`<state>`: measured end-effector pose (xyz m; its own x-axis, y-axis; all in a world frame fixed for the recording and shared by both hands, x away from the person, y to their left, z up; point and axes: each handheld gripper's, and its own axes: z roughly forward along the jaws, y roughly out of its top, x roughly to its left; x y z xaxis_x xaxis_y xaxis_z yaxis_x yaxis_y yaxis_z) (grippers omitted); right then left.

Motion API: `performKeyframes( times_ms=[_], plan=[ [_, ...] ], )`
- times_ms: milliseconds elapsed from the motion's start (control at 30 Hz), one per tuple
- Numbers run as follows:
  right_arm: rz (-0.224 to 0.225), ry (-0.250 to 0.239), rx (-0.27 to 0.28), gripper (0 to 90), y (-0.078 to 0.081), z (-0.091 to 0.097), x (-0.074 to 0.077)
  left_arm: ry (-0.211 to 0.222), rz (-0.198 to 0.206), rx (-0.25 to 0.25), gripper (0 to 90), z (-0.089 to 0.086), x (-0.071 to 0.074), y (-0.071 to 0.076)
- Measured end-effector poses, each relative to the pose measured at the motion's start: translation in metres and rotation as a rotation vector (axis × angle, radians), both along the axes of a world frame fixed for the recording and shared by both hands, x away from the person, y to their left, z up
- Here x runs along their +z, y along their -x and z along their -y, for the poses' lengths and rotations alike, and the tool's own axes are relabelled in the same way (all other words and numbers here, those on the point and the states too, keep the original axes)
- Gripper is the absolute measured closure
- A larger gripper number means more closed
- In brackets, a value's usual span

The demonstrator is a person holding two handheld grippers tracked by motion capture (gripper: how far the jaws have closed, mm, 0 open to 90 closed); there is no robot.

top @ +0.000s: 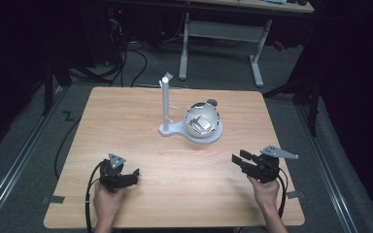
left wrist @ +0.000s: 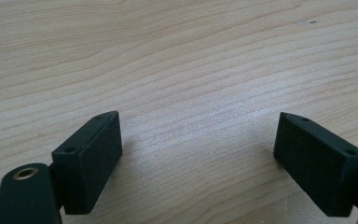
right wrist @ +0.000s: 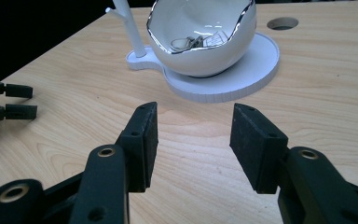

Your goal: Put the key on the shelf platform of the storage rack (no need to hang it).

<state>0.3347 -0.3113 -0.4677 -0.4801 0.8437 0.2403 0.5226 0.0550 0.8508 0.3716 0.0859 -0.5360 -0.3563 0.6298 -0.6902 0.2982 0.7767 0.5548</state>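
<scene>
The wooden table (top: 126, 126) takes up most of the high view. Reading its top as a clock face, with twelve at the far edge, a white stand (top: 213, 137) sits just past the centre towards one o'clock. It is a flat plate with a thin upright post (top: 165, 102) rising at its nine o'clock end. A white bowl (top: 194, 132) with a shiny jagged rim rests on the plate's three o'clock end, well apart from both tools.

The right gripper (top: 237, 158) is at about five o'clock, held in the right hand (top: 266, 191), with its tips aimed towards ten o'clock. In the right gripper view its jaws are spread with only bare wood between them, and the bowl stands ahead at twelve o'clock. The left gripper (top: 135, 174) is at seven o'clock in the left hand (top: 108, 201). In the left gripper view its jaws also stand apart over bare wood, pinching nothing.

Small metal bits (top: 201, 124) lie inside the bowl, though what they are cannot be made out. A round hole (top: 212, 102) pierces the tabletop just beyond the bowl at twelve o'clock.
</scene>
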Motion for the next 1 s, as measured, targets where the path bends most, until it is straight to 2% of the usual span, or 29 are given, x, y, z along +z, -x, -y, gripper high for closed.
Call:
performKeyframes(
  times_ms=[433,1000],
  plan=[
    [-0.019,0.006,0.010,52.1,0.002,-0.012,-0.015,0.001,0.000,0.000,15.7,0.000,0.000,0.000],
    [-0.063,0.069,0.022,52.6,0.000,-0.027,-0.036,0.000,-0.001,0.004,15.7,0.000,0.000,0.000]
  ],
)
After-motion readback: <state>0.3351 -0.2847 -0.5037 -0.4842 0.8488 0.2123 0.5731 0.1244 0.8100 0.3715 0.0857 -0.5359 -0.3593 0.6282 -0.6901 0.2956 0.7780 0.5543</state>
